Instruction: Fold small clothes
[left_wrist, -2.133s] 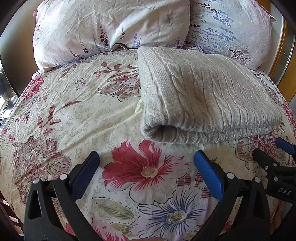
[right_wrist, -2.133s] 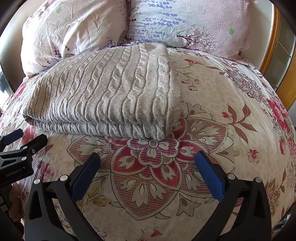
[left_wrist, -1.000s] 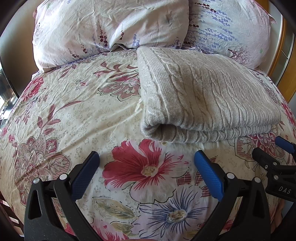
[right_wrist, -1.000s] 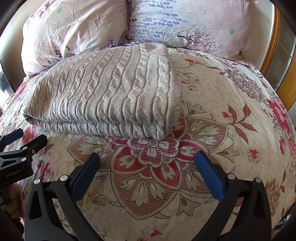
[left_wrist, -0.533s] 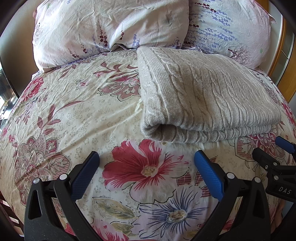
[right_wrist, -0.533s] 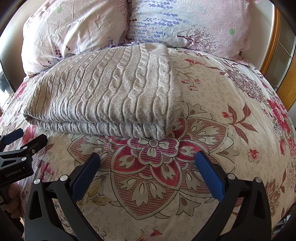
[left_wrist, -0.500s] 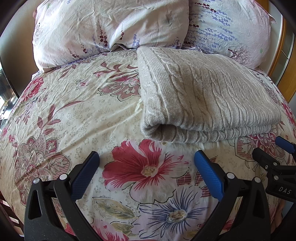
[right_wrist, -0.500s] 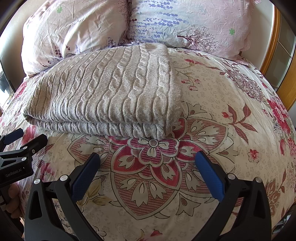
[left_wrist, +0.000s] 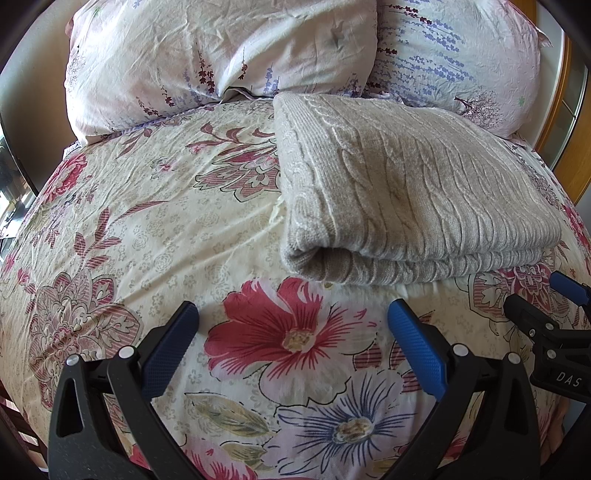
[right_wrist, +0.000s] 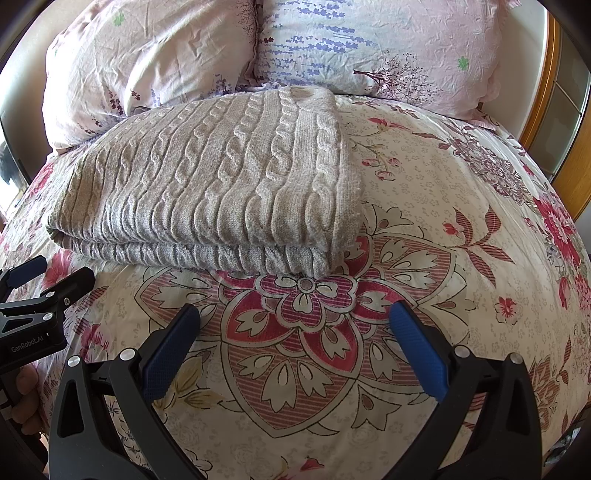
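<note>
the sweater (left_wrist: 406, 192) lies folded in a neat block on the bed (left_wrist: 147, 221), just below the pillows (left_wrist: 221, 55). the left gripper (left_wrist: 293, 332) and right gripper (right_wrist: 295, 332) hover near its front edge, jaws spread and empty. folding looks finished; next would be setting it aside or fetching another garment.

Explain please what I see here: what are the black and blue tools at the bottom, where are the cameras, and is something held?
A person holds one hand tool in each hand. Each camera sits on its tool and looks forward. In the left view, the left gripper is open and empty; so is the right gripper in the right view. A folded grey knitted sweater lies ahead of them on the flowered bedcover, with two pillows behind. Nothing is held.
</note>
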